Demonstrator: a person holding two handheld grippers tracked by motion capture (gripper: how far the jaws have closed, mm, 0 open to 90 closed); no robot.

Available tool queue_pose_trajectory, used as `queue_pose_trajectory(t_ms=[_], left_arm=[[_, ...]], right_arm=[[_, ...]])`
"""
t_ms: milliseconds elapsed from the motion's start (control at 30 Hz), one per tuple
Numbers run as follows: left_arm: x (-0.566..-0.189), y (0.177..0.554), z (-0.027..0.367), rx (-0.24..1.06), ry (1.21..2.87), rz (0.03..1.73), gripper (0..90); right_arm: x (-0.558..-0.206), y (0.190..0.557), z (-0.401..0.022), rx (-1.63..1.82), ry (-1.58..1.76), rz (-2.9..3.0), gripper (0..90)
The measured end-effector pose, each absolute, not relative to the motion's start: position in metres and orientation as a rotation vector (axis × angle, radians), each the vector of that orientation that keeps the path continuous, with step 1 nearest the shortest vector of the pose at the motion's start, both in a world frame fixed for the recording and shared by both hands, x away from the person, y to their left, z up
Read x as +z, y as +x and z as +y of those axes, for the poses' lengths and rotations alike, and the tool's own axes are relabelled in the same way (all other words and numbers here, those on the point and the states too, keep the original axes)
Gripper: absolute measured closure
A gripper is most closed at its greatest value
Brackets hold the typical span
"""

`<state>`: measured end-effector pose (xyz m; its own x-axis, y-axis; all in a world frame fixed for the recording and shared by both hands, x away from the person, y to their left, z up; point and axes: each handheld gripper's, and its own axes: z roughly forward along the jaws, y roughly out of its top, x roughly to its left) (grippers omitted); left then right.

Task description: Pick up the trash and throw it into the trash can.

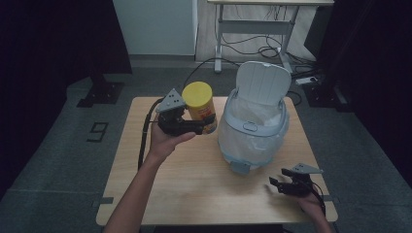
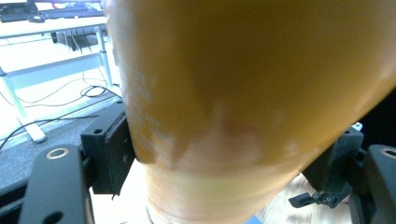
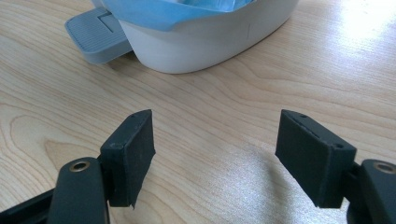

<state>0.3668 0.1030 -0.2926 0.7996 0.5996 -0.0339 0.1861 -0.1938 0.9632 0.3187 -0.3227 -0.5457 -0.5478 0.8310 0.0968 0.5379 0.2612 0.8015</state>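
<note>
At the left of the high view, the left tongs (image 1: 200,127) are raised above the tabletop (image 1: 194,184) and closed around a canister (image 1: 200,108) with a yellow lid and an orange-yellow label; the label carries dark print, but it is too small and blurred to read, and no brand can be made out. The person's left hand (image 1: 165,141) grips the tool from below, palm turned up, with the forearm rising from the bottom edge and the grey three-cornered plate sitting on top beside the canister's lid. In the left gripper view the canister (image 2: 243,93) sits right against the lens as a blurred amber surface, with a black pad (image 2: 109,154) pressed against its side. The canister is held upright just beside the left flank of a pale blue pedal bin (image 1: 252,128), which stands in the middle of the tabletop with its lid tipped back and a white liner bag inside; its foot pedal (image 3: 95,35) faces the person. At the right, the right tongs (image 3: 215,154) hover low over the wood near the front corner, jaws spread wide with nothing between them, held by the right hand (image 1: 311,199) and pointing toward the bin's base.
</note>
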Motion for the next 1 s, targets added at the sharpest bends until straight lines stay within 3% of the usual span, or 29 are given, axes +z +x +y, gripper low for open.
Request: queue_pose_trajectory(t_ms=[1000], left_arm=[[-0.272,0.374,0.075,0.409,1.775,0.563,22.5]], right_arm=[[-0.547,0.319,-0.322,1.168,1.248,2.207,27.2]])
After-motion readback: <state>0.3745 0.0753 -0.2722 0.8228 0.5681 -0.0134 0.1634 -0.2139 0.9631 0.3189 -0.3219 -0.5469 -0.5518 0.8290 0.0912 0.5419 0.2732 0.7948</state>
